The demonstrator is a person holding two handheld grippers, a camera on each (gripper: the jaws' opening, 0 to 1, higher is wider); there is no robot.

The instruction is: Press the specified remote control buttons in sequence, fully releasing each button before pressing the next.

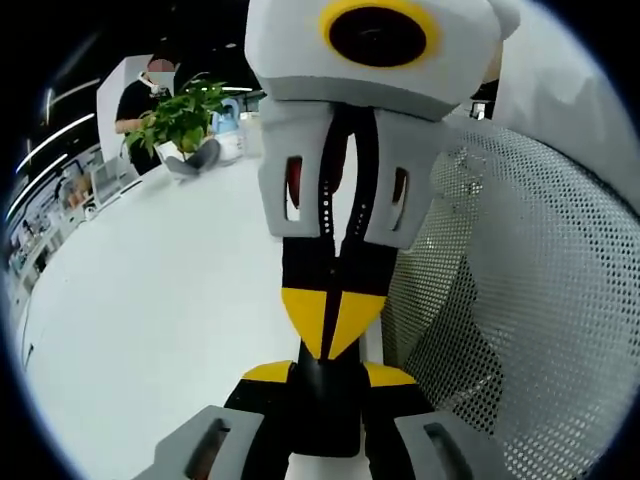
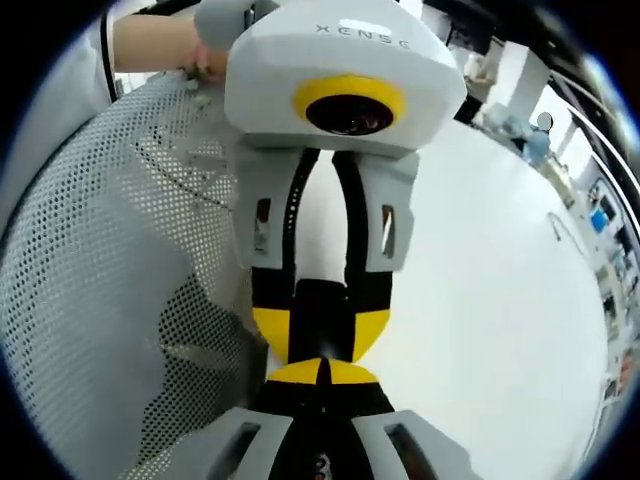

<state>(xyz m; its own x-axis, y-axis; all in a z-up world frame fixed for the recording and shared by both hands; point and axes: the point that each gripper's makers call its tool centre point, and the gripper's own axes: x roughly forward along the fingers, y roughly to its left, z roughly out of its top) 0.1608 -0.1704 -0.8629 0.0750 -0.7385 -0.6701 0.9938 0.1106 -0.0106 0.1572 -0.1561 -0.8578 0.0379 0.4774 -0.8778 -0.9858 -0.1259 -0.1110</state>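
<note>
Clamped on a black remote control (image 1: 325, 425) with the left hand-held gripper (image 1: 328, 385), jaws held apart by its sides, above a white surface (image 1: 150, 300). Set against the remote control's far end with the right hand-held gripper (image 2: 322, 372), yellow tips pressed together. Just beside both, a white mesh panel (image 1: 540, 300). Far left on the surface, a potted plant (image 1: 180, 115), with a person (image 1: 140, 90) behind it.

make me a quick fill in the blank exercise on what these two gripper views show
1. The two grippers meet tip to tip; each jaw tip is black and ____.
2. Beside the grippers stands a perforated white ____ panel.
3. At the far end of the white table stands a potted ____ with green leaves.
4. In the right gripper view, a person's ____ rests on the panel's top edge.

Missing words: yellow; mesh; plant; hand
</note>
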